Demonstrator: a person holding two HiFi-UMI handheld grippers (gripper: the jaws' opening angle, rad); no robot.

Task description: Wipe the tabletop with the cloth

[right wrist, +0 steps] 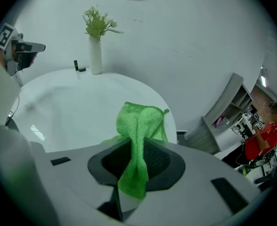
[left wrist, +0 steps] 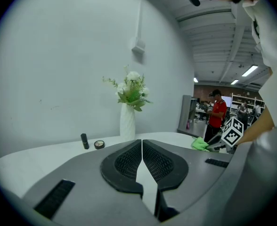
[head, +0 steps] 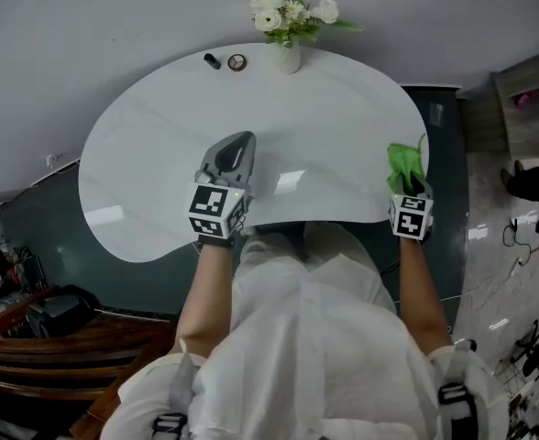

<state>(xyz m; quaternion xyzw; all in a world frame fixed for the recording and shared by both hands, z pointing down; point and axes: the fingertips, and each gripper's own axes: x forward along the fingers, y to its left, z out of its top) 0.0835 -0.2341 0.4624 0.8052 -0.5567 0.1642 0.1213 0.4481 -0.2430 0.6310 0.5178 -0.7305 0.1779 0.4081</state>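
A green cloth (head: 404, 165) hangs bunched from my right gripper (head: 412, 187), which is shut on it near the right edge of the white tabletop (head: 159, 136). In the right gripper view the cloth (right wrist: 139, 126) is pinched between the jaws and folds out over the table. My left gripper (head: 236, 147) hovers over the table's front middle, its jaws shut with nothing between them. From the left gripper view the pads (left wrist: 129, 161) meet at the tips, and the cloth (left wrist: 199, 144) shows far right.
A white vase of flowers (head: 286, 26) stands at the table's far edge, with a small dark tube (head: 213, 60) and a round compact (head: 237, 62) to its left. A grey wall lies behind. Shelving (head: 531, 108) stands at the right, and a person in red (left wrist: 216, 114) farther off.
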